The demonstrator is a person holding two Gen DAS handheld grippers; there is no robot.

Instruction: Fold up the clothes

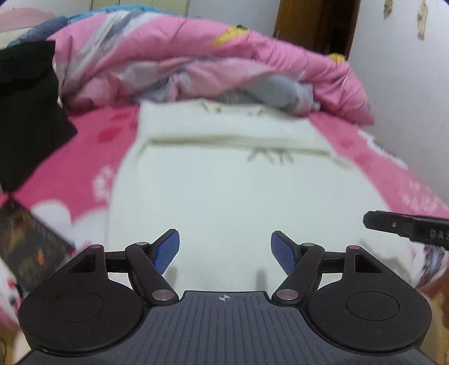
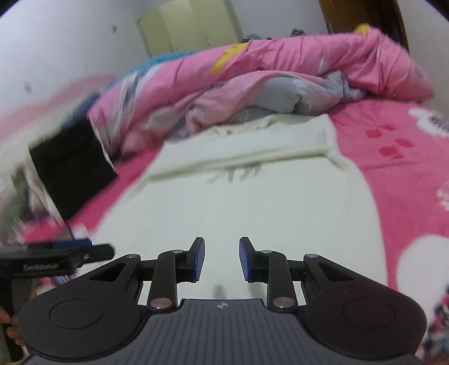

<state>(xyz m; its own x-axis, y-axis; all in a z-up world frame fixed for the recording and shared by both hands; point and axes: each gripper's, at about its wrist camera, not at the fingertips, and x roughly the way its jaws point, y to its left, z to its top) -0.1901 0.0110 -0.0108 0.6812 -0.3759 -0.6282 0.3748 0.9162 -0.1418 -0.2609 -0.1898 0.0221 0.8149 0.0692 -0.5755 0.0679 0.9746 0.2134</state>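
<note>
A cream-white garment [image 1: 224,191] lies flat on the pink bed sheet [image 1: 70,179], with a folded band across its far end and a faint grey print below that band. My left gripper [image 1: 225,251] hovers over the garment's near part, open, blue pads wide apart and empty. In the right wrist view the same garment [image 2: 252,202] spreads ahead, and my right gripper [image 2: 221,258] is open above its near edge, holding nothing. Each gripper's tip shows in the other's view: the right one [image 1: 407,227] at the right edge, the left one [image 2: 64,252] at the left.
A rumpled pink and grey quilt [image 1: 196,64] is heaped at the far end of the bed. A black cloth [image 1: 28,112] lies at the left beside the garment. White walls, a brown door frame [image 1: 317,25] and a pale cabinet [image 2: 190,25] stand behind.
</note>
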